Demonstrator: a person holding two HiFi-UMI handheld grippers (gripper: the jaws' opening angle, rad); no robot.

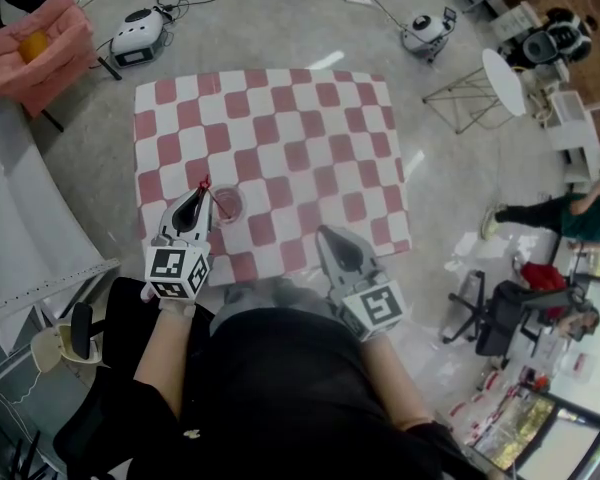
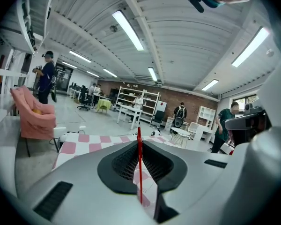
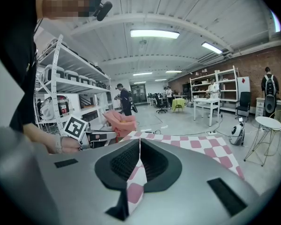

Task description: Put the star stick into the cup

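Closest to lens: dark-clad torso (image 1: pixel 280 388), leaning over the near desk edge.

Noted left tongs (image 1: pixel 203 188) pinching the star stick (image 1: pixel 205 182). Confirmed in left gripper view: thin red star stick (image 2: pixel 139 168) upright in the closed slit of the left tongs (image 2: pixel 139 142).

Located cup (image 1: pixel 227 205) on the desk (image 1: pixel 310 118), just right of the stick's tip, toward the front-left corner. Cannot tell whether touching or apart.

Found right tongs (image 1: pixel 326 232) pressed together on nothing, just inside the near edge and well apart from the cup. Same reading in right gripper view for the right tongs (image 3: pixel 139 142), with only a hairline slit between them.

Room for moving: checked desk top running wide beyond the cup to the far and right edges. Left edge hemmed by a white sloped panel (image 1: pixel 30 228). Open floor (image 1: pixel 450 168) off the right edge.
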